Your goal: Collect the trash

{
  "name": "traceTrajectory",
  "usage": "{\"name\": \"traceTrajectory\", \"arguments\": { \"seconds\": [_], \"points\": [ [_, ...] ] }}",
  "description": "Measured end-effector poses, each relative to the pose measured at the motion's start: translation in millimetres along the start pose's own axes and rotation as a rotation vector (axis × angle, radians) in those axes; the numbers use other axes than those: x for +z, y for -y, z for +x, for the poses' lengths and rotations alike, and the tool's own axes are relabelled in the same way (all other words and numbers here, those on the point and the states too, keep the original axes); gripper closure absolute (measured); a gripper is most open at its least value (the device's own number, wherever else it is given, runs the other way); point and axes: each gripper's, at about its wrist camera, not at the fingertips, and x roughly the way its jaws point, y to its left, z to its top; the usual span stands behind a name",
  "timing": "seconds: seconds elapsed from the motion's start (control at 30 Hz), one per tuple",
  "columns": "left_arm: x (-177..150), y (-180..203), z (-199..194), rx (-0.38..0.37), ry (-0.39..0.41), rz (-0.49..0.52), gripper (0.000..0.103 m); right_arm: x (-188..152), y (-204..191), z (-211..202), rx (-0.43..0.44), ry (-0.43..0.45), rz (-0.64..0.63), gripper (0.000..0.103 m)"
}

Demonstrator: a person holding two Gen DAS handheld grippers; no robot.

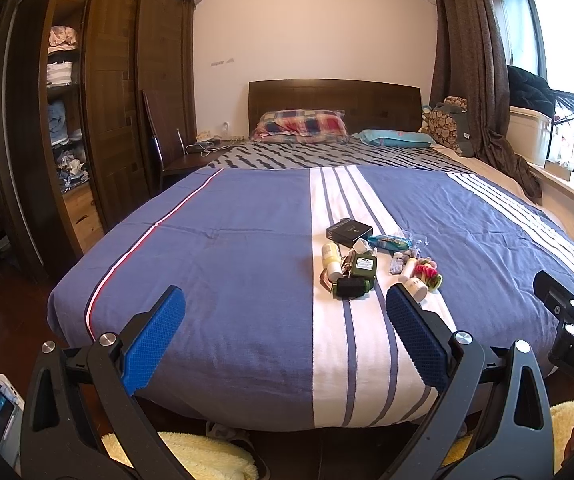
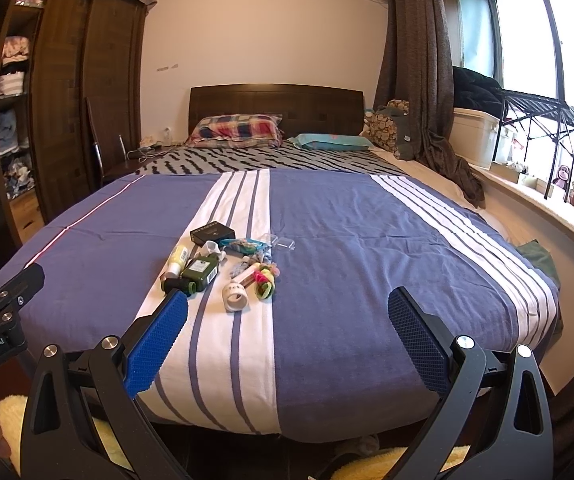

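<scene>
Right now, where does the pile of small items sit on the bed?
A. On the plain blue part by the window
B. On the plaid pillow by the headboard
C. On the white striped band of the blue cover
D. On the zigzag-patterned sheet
C: the cluster with the dark green rectangular bottle and black flat box lies on the white striped band of the blue bed cover, ahead of both open grippers.

The bed (image 1: 247,240) wore a blue cover with white striped bands. On the middle white band lay a small clutter: a black box (image 1: 349,232), a yellow tube (image 1: 331,258), a green bottle (image 1: 363,268), a white jar (image 2: 235,297) and a colourful bundle (image 2: 265,280). Two pillows (image 1: 301,122) lay by the headboard.
</scene>
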Motion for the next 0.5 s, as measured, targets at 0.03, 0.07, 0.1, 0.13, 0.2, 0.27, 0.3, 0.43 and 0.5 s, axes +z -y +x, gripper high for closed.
{"name": "traceTrajectory", "arguments": {
  "seconds": [0.03,0.07,0.1,0.13,0.2,0.27,0.3,0.43,0.5],
  "points": [
    [-0.1,0.6,-0.2,0.0,0.0,0.0,0.008,0.0,0.0,0.0,0.0,0.0,0.0,0.003],
    [-0.9,0.6,0.1,0.0,0.001,0.0,0.008,0.0,-0.1,0.0,0.0,-0.001,0.0,0.003],
    [-1.8,0.3,0.5,0.001,0.001,-0.001,0.008,-0.1,-0.2,0.0,0.0,-0.001,0.0,0.003],
    [-2.4,0.0,0.9,0.002,0.001,-0.002,0.008,0.0,-0.1,0.0,0.001,-0.001,-0.001,0.003],
    [-3.3,0.0,1.0,0.002,0.002,-0.002,0.008,0.0,-0.1,0.0,0.001,0.0,0.0,0.003],
    [-3.3,-0.1,1.0,0.002,0.002,-0.002,0.008,0.0,0.0,0.0,0.001,0.0,0.0,0.003],
    [-3.3,-0.5,1.6,0.001,0.002,-0.002,0.008,0.0,-0.5,0.3,0.0,0.001,0.001,0.003],
    [-3.4,-0.2,1.2,0.002,0.002,-0.001,0.008,-0.4,-1.9,0.6,0.001,0.003,0.003,0.003],
    [-3.3,0.1,1.1,0.002,0.001,-0.001,0.008,-0.7,-1.8,0.3,0.001,0.003,0.002,0.003]
  ]
}}
